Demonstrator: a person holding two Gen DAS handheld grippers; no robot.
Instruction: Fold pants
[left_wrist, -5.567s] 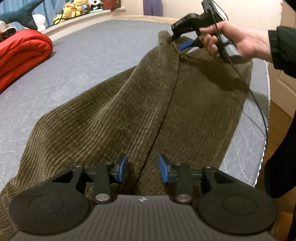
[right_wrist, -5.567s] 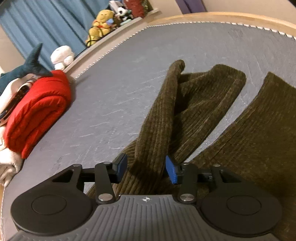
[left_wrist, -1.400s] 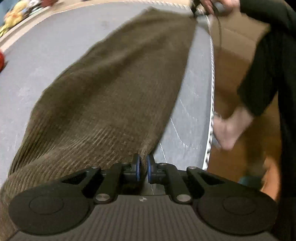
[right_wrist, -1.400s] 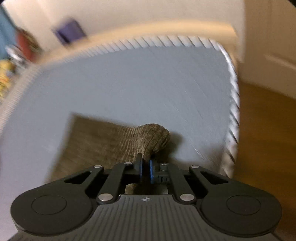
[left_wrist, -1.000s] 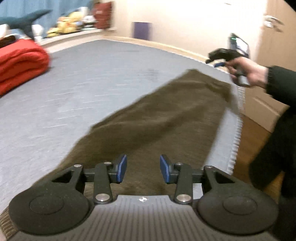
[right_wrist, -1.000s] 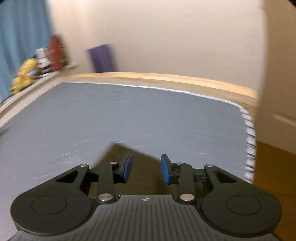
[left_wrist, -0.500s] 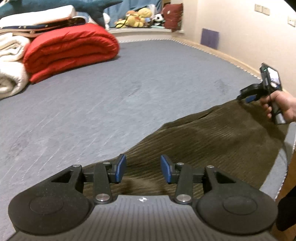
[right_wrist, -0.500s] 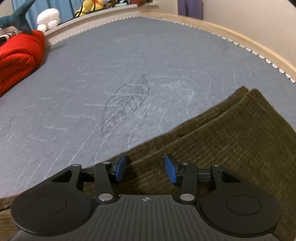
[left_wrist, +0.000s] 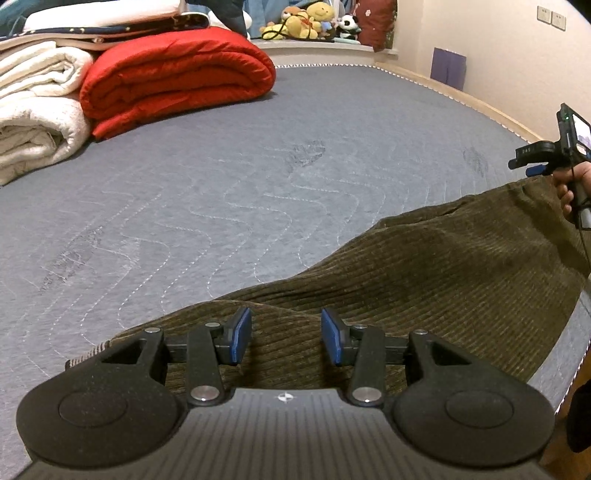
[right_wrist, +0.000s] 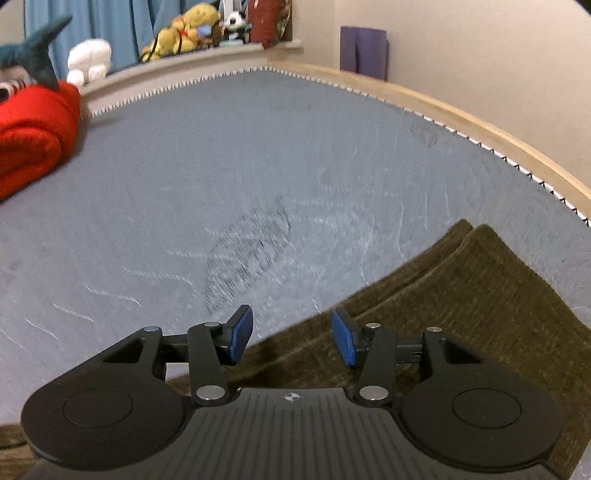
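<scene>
Two grippers spread wide and empty, left gripper (left_wrist: 286, 336) over one end of the olive corduroy pants (left_wrist: 443, 266), right gripper (right_wrist: 291, 338) over the opposite end, pants doubled lengthwise, flat along grey mattress (left_wrist: 258, 155) edge.

The left gripper (left_wrist: 286, 338) hangs wide open over the near end of the brown pants (left_wrist: 424, 280) on the gray bed (left_wrist: 221, 177). Far right, the right gripper (left_wrist: 532, 164) sits by the pants' far end, maybe touching it
</scene>
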